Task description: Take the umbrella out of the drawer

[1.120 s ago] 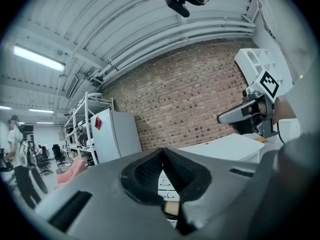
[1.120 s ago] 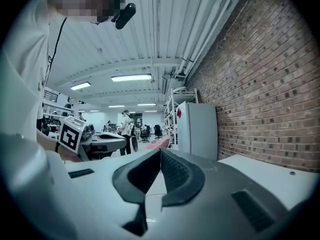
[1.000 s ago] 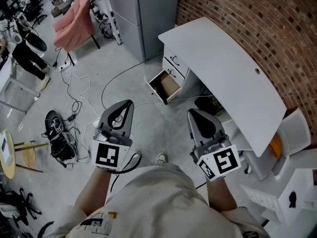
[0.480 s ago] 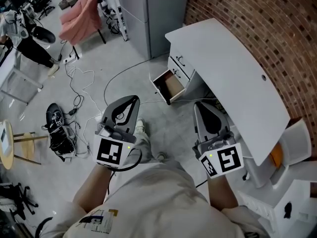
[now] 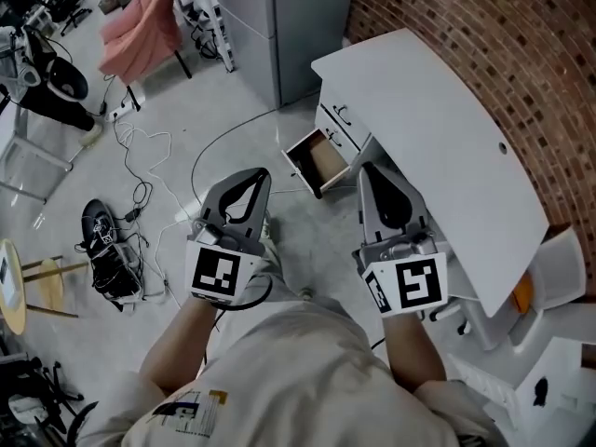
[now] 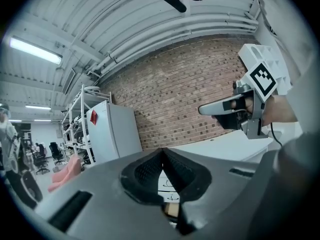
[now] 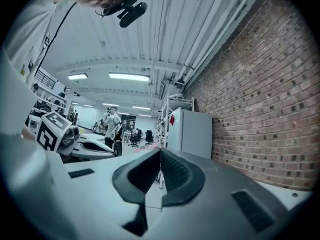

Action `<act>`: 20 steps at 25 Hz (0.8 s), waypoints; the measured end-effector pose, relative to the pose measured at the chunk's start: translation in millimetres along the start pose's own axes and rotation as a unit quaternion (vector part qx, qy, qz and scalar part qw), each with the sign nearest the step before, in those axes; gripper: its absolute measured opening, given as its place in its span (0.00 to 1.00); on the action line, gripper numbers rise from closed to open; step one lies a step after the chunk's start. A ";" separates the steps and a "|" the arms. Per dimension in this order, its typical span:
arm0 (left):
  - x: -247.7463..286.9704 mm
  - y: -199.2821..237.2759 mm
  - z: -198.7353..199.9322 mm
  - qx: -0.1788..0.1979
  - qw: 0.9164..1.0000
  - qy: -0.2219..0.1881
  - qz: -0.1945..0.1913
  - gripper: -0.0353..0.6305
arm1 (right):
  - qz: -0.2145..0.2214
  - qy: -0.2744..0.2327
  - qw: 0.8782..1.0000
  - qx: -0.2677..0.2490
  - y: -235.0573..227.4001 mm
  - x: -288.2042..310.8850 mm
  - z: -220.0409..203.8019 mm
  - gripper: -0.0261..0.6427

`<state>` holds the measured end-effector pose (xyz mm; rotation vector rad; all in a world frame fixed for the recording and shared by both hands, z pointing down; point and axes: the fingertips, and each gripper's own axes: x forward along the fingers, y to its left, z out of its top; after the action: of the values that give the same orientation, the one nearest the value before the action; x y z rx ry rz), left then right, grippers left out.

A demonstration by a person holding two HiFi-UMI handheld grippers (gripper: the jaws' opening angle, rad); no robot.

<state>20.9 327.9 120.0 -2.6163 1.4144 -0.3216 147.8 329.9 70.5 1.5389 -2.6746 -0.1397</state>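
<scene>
- Far left, a round pale-wood stool [image 5: 9, 291] pokes in at the edge. Just beside it a black bundle of gear [image 5: 104, 250] lies on the grey concrete floor [image 5: 214, 101], with white cables [image 5: 140, 152] looping away from it.
- Further back, a pink cloth [image 5: 140, 26] hangs over a chair, and a tall grey cabinet [image 5: 289, 21] stands to its right.
- The left claw [image 5: 262, 175] is held out about level over the floor, its pads pressed together with nothing between them.
- Ahead of the two claws, one drawer [image 5: 315, 159] of the unit under the surface stands pulled out over the floor. Its inside shows brown — the umbrella is too small to pick out from here.
- The right claw [image 5: 369, 169] is pressed together too and empty, its tip just beside the open drawer and the surface's near edge.
- The white curved surface [image 5: 438, 128] is plain on top but for one small dark hole. It runs along the red brick wall [image 5: 484, 26] — the room's right side.
</scene>
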 end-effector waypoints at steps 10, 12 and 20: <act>70.3 88.2 -23.3 -0.039 0.999 0.012 -0.017 0.06 | -0.007 0.036 0.999 0.010 -10.2 108.5 -24.6 0.05; 86.0 105.6 -27.0 -0.037 0.999 0.015 -0.022 0.07 | -0.010 0.042 0.999 0.005 -13.0 131.0 -25.7 0.05; 150.1 172.5 -39.1 -0.035 0.998 0.015 -0.045 0.06 | -0.025 0.065 0.998 -0.003 -30.7 218.7 -33.5 0.05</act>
<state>-48.3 107.0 135.2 -2.7471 1.3440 -0.3292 67.3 123.7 100.7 1.5566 -2.5354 -0.0460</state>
